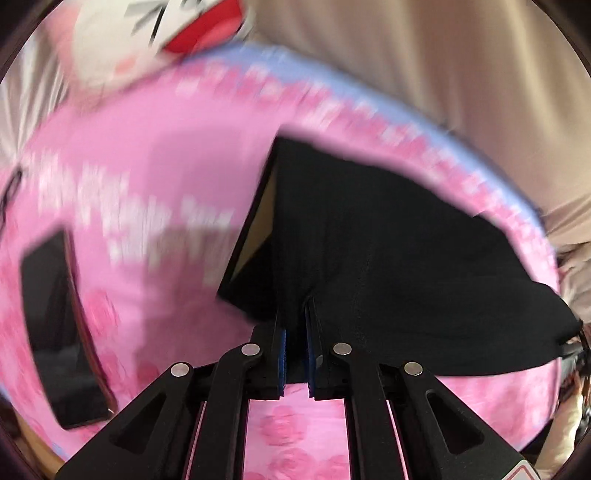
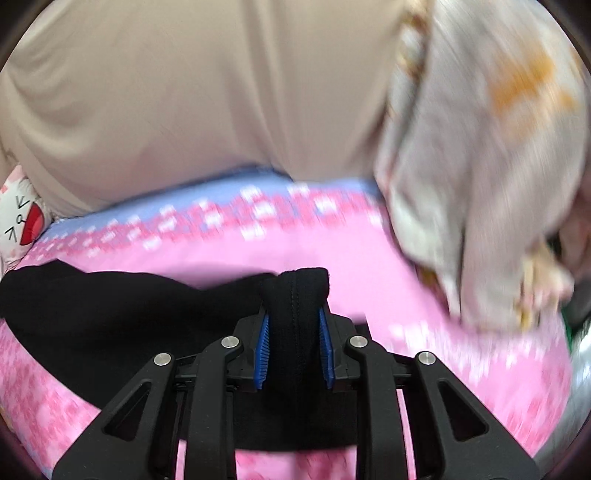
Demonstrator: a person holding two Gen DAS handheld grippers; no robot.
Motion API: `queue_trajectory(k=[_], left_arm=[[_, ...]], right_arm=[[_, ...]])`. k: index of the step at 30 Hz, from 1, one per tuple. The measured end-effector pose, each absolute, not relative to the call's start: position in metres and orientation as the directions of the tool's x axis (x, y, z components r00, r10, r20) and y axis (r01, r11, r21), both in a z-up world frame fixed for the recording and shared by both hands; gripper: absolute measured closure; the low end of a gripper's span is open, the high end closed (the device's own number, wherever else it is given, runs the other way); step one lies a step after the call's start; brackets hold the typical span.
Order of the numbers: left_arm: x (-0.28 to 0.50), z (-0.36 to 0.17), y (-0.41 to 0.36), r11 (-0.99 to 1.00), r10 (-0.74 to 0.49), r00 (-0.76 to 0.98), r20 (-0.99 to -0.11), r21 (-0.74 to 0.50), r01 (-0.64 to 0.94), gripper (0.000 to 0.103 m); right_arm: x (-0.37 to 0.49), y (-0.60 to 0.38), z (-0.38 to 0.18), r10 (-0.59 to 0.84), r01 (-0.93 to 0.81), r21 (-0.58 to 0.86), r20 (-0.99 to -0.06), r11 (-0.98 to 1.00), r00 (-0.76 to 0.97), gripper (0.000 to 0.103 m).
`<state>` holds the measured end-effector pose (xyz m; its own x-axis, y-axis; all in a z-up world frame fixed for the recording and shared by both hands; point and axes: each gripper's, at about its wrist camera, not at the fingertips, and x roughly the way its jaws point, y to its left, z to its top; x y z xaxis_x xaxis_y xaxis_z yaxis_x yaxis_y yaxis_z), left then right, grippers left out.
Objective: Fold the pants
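Black pants point(image 1: 388, 240) lie spread on a pink flowered bedsheet point(image 1: 147, 147). In the left wrist view my left gripper point(image 1: 295, 314) is shut on the near edge of the pants, with black cloth pinched between its blue pads point(image 1: 282, 354). In the right wrist view my right gripper point(image 2: 293, 314) is shut on a thick folded bunch of the pants point(image 2: 295, 291) that sticks up past the fingertips. The remainder of the pants point(image 2: 92, 314) trails off to the left over the sheet point(image 2: 369, 258). Both views are blurred.
A black phone-like slab point(image 1: 62, 332) lies on the sheet at the left. A dark flat frame point(image 1: 251, 236) pokes out from under the pants. A white and red plush point(image 1: 166, 29), beige fabric point(image 2: 184, 92) and a grey patterned cloth point(image 2: 480, 166) border the bed.
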<state>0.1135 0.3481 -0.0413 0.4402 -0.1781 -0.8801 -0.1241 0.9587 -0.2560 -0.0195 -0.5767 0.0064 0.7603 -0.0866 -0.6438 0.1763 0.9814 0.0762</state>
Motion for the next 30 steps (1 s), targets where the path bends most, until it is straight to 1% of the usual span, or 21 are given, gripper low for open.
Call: queue_trajectory(k=[3,5,7,9,10,11,12,13,14,15,16,17,19,21,22,23,24,26,28,29,30], left_arm=[[0.116,-0.046,0.349,0.955,-0.166,0.468,-0.868,-0.259,-0.142,0.093],[0.122,-0.04,0.346,0.959,-0.15,0.46,-0.875,-0.242,-0.147,0.093],[0.124,-0.034,0.342,0.966,-0.131,0.446,-0.885,-0.215,-0.143,0.093],[0.122,-0.032,0.343,0.967,-0.128,0.443,-0.887,-0.21,-0.143,0.093],[0.119,-0.032,0.344,0.968,-0.123,0.443,-0.888,-0.206,-0.144,0.093],[0.117,-0.033,0.344,0.969,-0.121,0.442,-0.889,-0.202,-0.143,0.092],[0.114,-0.034,0.343,0.971,-0.112,0.437,-0.893,-0.192,-0.142,0.09],[0.112,-0.036,0.342,0.975,-0.101,0.432,-0.896,-0.176,-0.138,0.087],[0.112,-0.038,0.341,0.977,-0.092,0.428,-0.899,-0.165,-0.137,0.082],[0.111,-0.038,0.34,0.978,-0.069,0.418,-0.906,-0.144,-0.15,0.08],[0.11,-0.037,0.34,0.979,-0.058,0.41,-0.91,-0.132,-0.156,0.075],[0.109,-0.033,0.34,0.98,-0.042,0.405,-0.913,-0.117,-0.161,0.075],[0.105,-0.016,0.343,0.981,0.024,0.415,-0.909,-0.06,-0.187,0.075],[0.103,0.01,0.346,0.976,0.067,0.458,-0.886,-0.037,-0.215,0.075],[0.103,0.022,0.346,0.973,0.076,0.481,-0.874,-0.04,-0.226,0.075],[0.103,0.034,0.342,0.972,0.088,0.505,-0.859,-0.037,-0.232,0.073],[0.104,0.05,0.332,0.974,0.093,0.544,-0.834,-0.037,-0.224,0.07],[0.108,0.069,0.312,0.98,0.083,0.594,-0.8,-0.043,-0.195,0.048],[0.112,0.079,0.279,0.99,0.018,0.634,-0.773,-0.075,-0.119,0.044],[0.114,0.079,0.267,0.993,-0.009,0.635,-0.772,-0.083,-0.088,0.044],[0.117,0.076,0.249,0.994,-0.048,0.633,-0.773,-0.1,-0.047,0.044]], right_arm=[[-0.023,-0.587,-0.013,-0.083,0.205,0.108,-0.664,0.973,0.743,0.081],[-0.023,-0.587,-0.01,-0.075,0.202,0.123,-0.65,0.972,0.757,0.081],[-0.03,-0.581,0.01,-0.081,0.182,0.114,-0.589,0.977,0.804,0.081],[-0.049,-0.571,0.042,-0.056,0.122,0.106,-0.484,0.987,0.873,0.081],[-0.055,-0.568,0.05,-0.061,0.113,0.086,-0.465,0.99,0.883,0.079],[-0.062,-0.565,0.051,-0.081,0.115,0.043,-0.47,0.992,0.879,0.074],[-0.066,-0.565,0.045,-0.103,0.123,0.007,-0.499,0.992,0.86,0.07],[-0.067,-0.572,0.029,-0.141,0.153,-0.026,-0.565,0.988,0.813,0.054],[-0.071,-0.585,0.008,-0.197,0.206,-0.062,-0.639,0.977,0.743,0.047],[-0.078,-0.596,-0.009,-0.212,0.236,-0.061,-0.691,0.97,0.691,0.048],[-0.087,-0.604,-0.019,-0.202,0.256,-0.034,-0.718,0.966,0.666,0.049],[-0.099,-0.611,-0.025,-0.206,0.287,-0.013,-0.727,0.958,0.655,0.048],[-0.128,-0.619,-0.021,-0.237,0.352,0.021,-0.701,0.936,0.672,0.048],[-0.143,-0.625,-0.01,-0.19,0.364,0.123,-0.677,0.923,0.711,0.035],[-0.146,-0.627,-0.002,-0.162,0.365,0.183,-0.657,0.913,0.736,0.024],[-0.145,-0.628,0.007,-0.14,0.357,0.225,-0.638,0.906,0.758,0.02],[-0.138,-0.629,0.011,-0.113,0.344,0.257,-0.631,0.903,0.768,0.02],[-0.113,-0.633,0.018,-0.005,0.297,0.368,-0.621,0.881,0.784,0.013],[-0.075,-0.635,0.012,0.086,0.284,0.439,-0.654,0.852,0.752,0.013],[-0.055,-0.634,0.003,0.117,0.289,0.442,-0.692,0.849,0.713,0.02],[-0.038,-0.631,-0.003,0.126,0.298,0.427,-0.725,0.854,0.677,0.034]])
